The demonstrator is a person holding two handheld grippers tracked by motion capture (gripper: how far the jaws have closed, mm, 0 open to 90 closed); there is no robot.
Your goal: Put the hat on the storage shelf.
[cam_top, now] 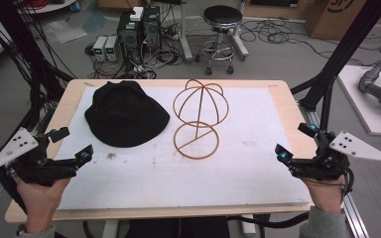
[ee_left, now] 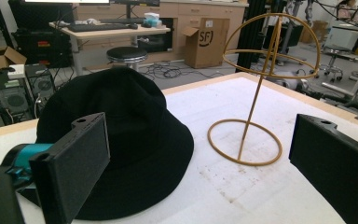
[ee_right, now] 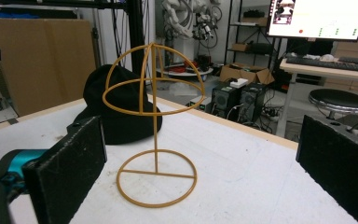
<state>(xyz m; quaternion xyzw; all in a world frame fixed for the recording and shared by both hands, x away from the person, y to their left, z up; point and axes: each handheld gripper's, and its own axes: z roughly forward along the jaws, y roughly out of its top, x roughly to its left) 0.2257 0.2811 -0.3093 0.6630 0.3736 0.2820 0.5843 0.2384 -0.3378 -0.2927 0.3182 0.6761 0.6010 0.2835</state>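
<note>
Hat [cam_top: 126, 114], black, soft bucket type: lies brim-down in the upper left of the high view, on the white mat [cam_top: 178, 188], just beside the wire hat stand [cam_top: 198, 119] at frame centre; whether brim and base ring touch I cannot tell. Judged light and floppy, not fragile; the brim edge looks the sensible place to pinch, since the crown would likely collapse. Stand judged light, stiff and easily tipped. Left gripper [cam_top: 72, 145] at lower left and right gripper [cam_top: 297, 143] at lower right, each held in a hand, jaws spread, holding nothing. Mat bare across the lower half; wooden table edge [cam_top: 283, 85] close behind the stand.

Left gripper view: hat [ee_left: 121, 140] fills left and centre, its near brim just beyond the gaping jaws. Stand [ee_left: 256, 93] at right, upright, with open mat before it.

Right gripper view: stand [ee_right: 154, 130] centre frame between the parted jaws, well short of them. Hat [ee_right: 116, 116] behind it at left. Table edge runs diagonally at right; a stool [ee_right: 338, 100] stands beyond.
</note>
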